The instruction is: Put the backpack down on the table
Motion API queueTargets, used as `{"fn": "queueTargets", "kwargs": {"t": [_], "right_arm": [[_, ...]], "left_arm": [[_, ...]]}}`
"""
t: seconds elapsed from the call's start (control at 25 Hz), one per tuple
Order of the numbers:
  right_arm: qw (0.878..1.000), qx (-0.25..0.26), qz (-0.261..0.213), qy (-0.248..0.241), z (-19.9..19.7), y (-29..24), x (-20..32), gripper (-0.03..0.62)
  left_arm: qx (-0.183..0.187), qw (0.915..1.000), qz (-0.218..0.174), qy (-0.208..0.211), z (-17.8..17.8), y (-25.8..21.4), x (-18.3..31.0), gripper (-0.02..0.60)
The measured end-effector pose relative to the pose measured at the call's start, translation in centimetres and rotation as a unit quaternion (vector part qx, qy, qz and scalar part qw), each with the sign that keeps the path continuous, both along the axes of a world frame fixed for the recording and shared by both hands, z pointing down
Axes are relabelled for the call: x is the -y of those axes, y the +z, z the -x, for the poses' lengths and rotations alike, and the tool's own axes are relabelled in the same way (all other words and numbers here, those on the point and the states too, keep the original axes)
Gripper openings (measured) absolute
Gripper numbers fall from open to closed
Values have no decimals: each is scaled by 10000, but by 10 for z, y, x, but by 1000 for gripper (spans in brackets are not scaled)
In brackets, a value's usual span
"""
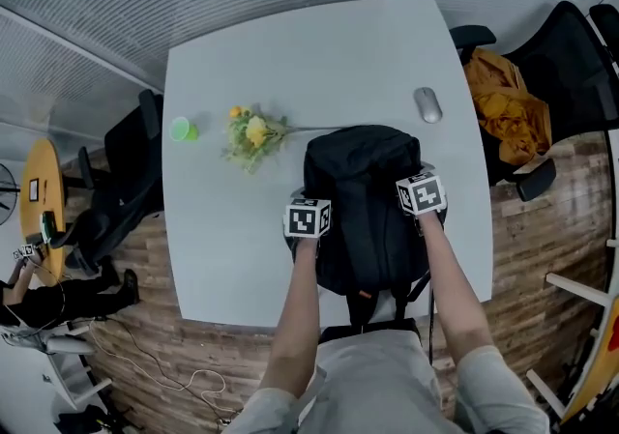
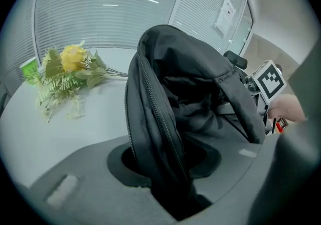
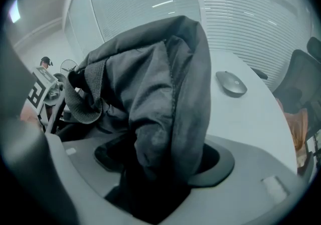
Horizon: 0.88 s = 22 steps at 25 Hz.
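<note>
A black backpack [image 1: 363,200] stands on the white table [image 1: 242,258] near its front edge, top toward the far side. My left gripper [image 1: 308,219] is at its left side. In the left gripper view the zippered edge of the backpack [image 2: 165,93] runs down into the narrow gap of that gripper [image 2: 168,166], pinched there. My right gripper [image 1: 422,195] is at the pack's right side. In the right gripper view its jaws [image 3: 160,169] stand wide, with loose fabric of the backpack [image 3: 160,78] lying between them, unpressed.
A bunch of yellow flowers [image 1: 253,135] and a green cup [image 1: 182,130] lie left of the pack. A grey mouse [image 1: 427,104] sits behind it to the right. Black chairs stand at the left [image 1: 131,171] and right [image 1: 571,65], the right one beside a yellow garment [image 1: 508,103].
</note>
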State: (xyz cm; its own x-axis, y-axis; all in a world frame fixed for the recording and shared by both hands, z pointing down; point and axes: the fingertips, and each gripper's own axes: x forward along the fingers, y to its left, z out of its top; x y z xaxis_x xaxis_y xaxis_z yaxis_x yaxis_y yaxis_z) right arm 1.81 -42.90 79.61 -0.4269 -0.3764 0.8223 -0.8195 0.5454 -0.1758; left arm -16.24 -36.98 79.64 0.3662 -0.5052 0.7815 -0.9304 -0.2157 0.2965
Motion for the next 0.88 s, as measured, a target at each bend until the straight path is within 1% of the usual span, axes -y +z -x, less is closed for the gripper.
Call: {"fn": "queueTargets", "kwargs": {"t": [0.12,0.2,0.28,0.36,0.48,0.68,0.88], "right_arm": [[10000,-12,-47,-21,1,1,0,325],[9999,-123,-102,-13,1,0,-1,326],[9992,-310,-254,-20,3,-1,-1,324],[9982,-444,-413,-42,5,-3,1,321],[9980,-449,-452,-13,3,-5,0,322],[9970,-494,-600,31,1,-16,0,328],[9968,-419,-658,158,-5,-31,-9,327]], "left_arm": [[-61,10000,6,-38,0,0,0,156],[53,10000,15,-42,0,1,-2,156],[168,9999,-14,-37,0,1,-1,153],[165,9998,-61,-42,1,0,2,152],[82,9999,-132,-48,1,-4,0,161],[168,9995,-265,-55,4,-12,0,172],[81,9989,-435,-177,9,-28,-4,192]]}}
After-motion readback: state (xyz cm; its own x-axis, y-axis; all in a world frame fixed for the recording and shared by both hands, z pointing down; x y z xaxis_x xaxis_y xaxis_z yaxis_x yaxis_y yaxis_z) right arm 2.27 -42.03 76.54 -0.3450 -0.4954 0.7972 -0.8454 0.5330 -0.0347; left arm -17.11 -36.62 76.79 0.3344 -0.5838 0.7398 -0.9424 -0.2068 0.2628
